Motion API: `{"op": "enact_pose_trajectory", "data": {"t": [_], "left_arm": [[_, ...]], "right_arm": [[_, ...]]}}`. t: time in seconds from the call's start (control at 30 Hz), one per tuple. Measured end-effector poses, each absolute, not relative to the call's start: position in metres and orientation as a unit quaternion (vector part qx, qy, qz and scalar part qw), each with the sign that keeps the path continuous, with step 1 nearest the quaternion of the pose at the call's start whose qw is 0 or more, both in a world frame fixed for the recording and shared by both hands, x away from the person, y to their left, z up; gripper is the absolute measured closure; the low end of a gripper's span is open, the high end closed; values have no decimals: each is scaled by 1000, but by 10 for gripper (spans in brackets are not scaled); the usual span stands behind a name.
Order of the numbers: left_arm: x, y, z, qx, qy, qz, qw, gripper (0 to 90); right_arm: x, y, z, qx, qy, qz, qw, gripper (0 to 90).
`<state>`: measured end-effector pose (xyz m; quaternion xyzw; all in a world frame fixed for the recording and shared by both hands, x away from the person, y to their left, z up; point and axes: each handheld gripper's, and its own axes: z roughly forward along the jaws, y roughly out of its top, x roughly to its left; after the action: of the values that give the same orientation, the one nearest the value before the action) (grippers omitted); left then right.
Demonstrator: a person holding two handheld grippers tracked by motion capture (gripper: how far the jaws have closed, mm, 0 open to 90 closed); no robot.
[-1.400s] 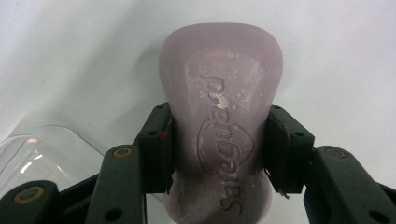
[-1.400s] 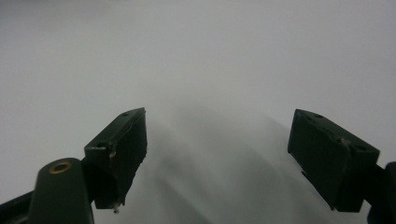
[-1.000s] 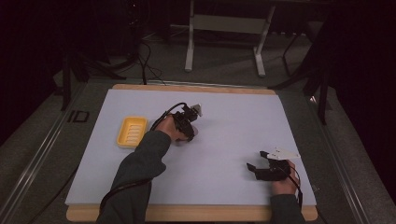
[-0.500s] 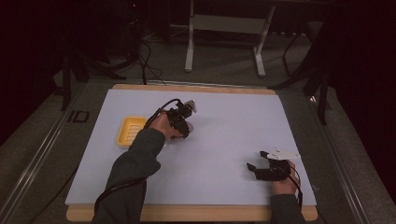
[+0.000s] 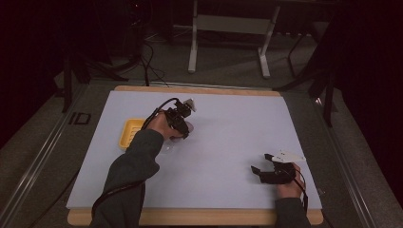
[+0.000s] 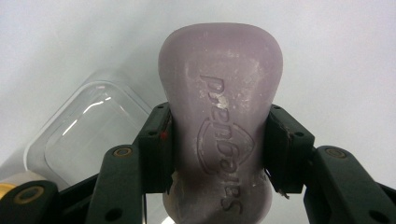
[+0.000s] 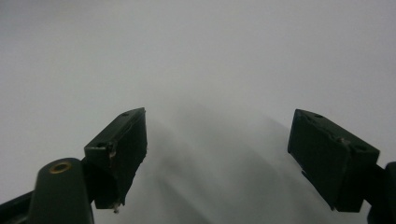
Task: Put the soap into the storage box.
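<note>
A pale purple soap bar (image 6: pixel 219 93) with an embossed brand name stands between the jaws of my left gripper (image 6: pixel 217 149), which is shut on its waist. From above, the left gripper (image 5: pixel 179 122) hovers over the left-centre of the white mat, just right of a yellow soap dish (image 5: pixel 129 134), and a bit of the soap bar (image 5: pixel 188 126) peeks out beside it. A clear plastic lid (image 6: pixel 86 130) lies on the mat below and left of the soap. My right gripper (image 5: pixel 264 171) rests near the front right with its jaws wide apart; the right gripper (image 7: pixel 217 154) holds nothing.
The white mat (image 5: pixel 237 123) covers a wooden-edged table (image 5: pixel 199 217). Cables trail from both grippers. Dark floor, a metal stand (image 5: pixel 228 28) and other frames lie beyond the far edge.
The left gripper with the soap has drifted slightly left, toward the yellow dish, and the forearm has shifted with it. The right gripper has stayed put.
</note>
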<state>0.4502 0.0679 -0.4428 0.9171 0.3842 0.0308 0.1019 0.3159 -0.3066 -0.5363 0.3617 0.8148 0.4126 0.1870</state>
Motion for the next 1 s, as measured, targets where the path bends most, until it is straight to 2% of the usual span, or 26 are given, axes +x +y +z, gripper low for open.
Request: {"op": "enact_pose_trajectory", "data": {"t": [1.0], "left_arm": [[445, 89, -420, 905, 408, 51, 107, 503]], "right_arm": [[316, -306, -536, 361, 815, 412, 188, 194]]}}
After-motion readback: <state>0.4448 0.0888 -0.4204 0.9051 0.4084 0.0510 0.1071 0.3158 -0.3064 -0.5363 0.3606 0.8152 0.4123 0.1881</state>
